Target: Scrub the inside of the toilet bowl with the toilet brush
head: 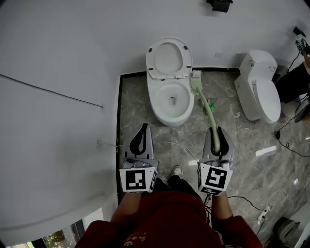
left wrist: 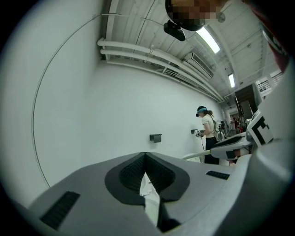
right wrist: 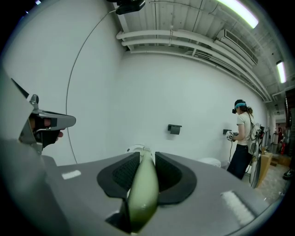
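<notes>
Pale-green brush (head: 204,100) sits clamped by its handle end in my right gripper (head: 218,131), for reach I'd judge, bristles (head: 195,75) poised at the toilet bowl's (head: 151,100) right rim, upper centre, while my left gripper (head: 143,127) idles, fingers together, empty.

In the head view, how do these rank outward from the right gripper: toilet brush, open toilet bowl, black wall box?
1. toilet brush: held in the right gripper.
2. toilet bowl: ahead, to the left.
3. black wall box: on the far wall, at the top.
</notes>
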Action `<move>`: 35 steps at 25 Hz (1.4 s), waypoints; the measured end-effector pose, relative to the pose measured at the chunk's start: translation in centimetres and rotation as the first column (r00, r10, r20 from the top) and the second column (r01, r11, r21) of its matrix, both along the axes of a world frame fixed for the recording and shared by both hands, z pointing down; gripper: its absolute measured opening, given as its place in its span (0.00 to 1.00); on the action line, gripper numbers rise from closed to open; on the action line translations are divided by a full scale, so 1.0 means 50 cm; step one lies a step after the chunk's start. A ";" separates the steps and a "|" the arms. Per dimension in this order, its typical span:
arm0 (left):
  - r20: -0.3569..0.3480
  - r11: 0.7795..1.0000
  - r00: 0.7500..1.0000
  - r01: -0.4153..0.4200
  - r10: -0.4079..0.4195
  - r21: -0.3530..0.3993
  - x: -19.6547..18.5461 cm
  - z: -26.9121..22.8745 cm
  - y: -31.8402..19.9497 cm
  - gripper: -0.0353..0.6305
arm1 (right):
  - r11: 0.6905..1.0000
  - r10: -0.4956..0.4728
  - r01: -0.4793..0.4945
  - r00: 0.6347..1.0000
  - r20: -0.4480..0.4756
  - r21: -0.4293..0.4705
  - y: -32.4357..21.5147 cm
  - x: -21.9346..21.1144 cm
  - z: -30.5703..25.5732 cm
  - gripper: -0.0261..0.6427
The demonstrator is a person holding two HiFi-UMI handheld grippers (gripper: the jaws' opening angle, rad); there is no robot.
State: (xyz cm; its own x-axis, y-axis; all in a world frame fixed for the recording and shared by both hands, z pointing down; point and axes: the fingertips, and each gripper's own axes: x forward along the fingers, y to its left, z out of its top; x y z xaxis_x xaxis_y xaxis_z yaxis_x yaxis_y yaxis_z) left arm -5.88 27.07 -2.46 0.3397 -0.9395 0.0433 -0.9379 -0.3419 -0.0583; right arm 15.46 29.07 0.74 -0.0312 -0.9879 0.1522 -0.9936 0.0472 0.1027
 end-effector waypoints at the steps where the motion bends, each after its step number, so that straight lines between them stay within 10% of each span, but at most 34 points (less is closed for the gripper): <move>1: -0.003 1.000 1.000 0.001 -0.001 -0.005 0.003 0.002 -0.009 0.06 | 1.000 -0.001 0.001 1.000 -0.001 -0.003 -0.009 0.002 0.003 0.21; 35: -0.081 0.974 0.992 -0.111 0.097 -0.195 -0.117 0.241 -0.545 0.06 | 0.965 -0.015 -0.018 0.992 -0.125 -0.263 -0.486 -0.188 0.188 0.21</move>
State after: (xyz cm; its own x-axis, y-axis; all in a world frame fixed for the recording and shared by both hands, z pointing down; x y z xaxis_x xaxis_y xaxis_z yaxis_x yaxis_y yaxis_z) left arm -11.71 -0.18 9.59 0.4439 -0.8739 0.1984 -0.8960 -0.4357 0.0857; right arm 6.06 4.75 10.13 0.0061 -0.9124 0.4092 -0.9738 0.0876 0.2100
